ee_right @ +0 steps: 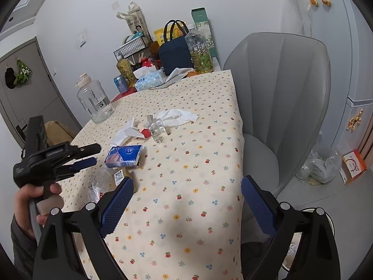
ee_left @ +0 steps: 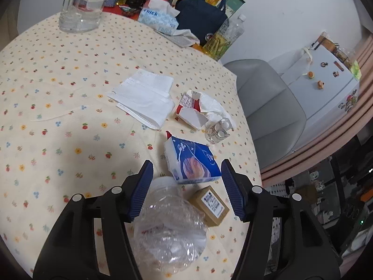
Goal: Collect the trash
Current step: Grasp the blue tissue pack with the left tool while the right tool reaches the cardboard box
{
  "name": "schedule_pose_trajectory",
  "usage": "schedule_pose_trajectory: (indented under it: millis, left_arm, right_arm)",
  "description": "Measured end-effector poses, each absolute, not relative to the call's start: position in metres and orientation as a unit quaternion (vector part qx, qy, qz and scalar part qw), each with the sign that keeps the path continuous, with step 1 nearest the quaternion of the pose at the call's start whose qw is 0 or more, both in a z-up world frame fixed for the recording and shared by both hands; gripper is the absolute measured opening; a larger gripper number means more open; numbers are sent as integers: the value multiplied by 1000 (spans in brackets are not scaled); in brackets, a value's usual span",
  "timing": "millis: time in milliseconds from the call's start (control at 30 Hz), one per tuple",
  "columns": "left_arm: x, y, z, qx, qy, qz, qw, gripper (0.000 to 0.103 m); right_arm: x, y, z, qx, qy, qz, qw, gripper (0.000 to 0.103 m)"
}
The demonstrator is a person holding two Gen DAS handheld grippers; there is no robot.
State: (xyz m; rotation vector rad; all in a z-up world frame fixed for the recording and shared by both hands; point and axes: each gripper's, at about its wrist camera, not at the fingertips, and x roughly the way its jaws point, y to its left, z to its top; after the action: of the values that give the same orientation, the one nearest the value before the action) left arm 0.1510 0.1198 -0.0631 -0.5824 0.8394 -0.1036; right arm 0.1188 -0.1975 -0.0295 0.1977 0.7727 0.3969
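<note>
Left gripper (ee_left: 187,177) spread wide, nothing held, poised over the crushed clear bottle (ee_left: 170,228) — probably the next pick. Just beyond lie a small brown box (ee_left: 209,206) and a blue tissue pack (ee_left: 191,163); farther off a torn red-white carton (ee_left: 190,112), blister pack (ee_left: 219,129) and face mask (ee_left: 142,98). Right gripper (ee_right: 186,205) also wide apart, empty, hovering above the tablecloth (ee_right: 186,163) — waiting.
</note>
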Motion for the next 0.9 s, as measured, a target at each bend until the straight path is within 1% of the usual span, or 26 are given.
schedule_pose_trajectory:
  millis: [267,367,433,467,500,633,700,767,900]
  left_arm:
    - [178,121,-81,-288,432,-52,853,48]
    - [185,120,-85,-286,440,-55,850,42]
    - [189,123,-87,-293,442,-50,847,18]
    - [189,125,-88,-299,441,-49,845,16]
    - [188,126,-88,-305,438,-49,844,10]
    - [172,132,-73,-313,406,-38,858,9]
    - [160,139,-65,-317,392,-29,863,9]
    - [149,145,-58,-321,381,-24,867,9]
    - [122,159,-44,-323,355,-2,877,9]
  right_arm:
    - [126,-194,-32,94,380,192,900,90]
    - [128,-193,-32,95,382,192,899,90]
    - [129,-191,-32,94,383,194,898,90]
    - [129,-189,-32,94,384,196,897,90]
    - [129,-186,-32,94,384,200,896,90]
    - [131,-169,-34,82,390,220,891,89]
    - [132,-160,-37,74,395,229,887,85]
    - [134,-148,-39,65,403,243,880,76]
    - [135,-124,-43,49,410,268,870,70]
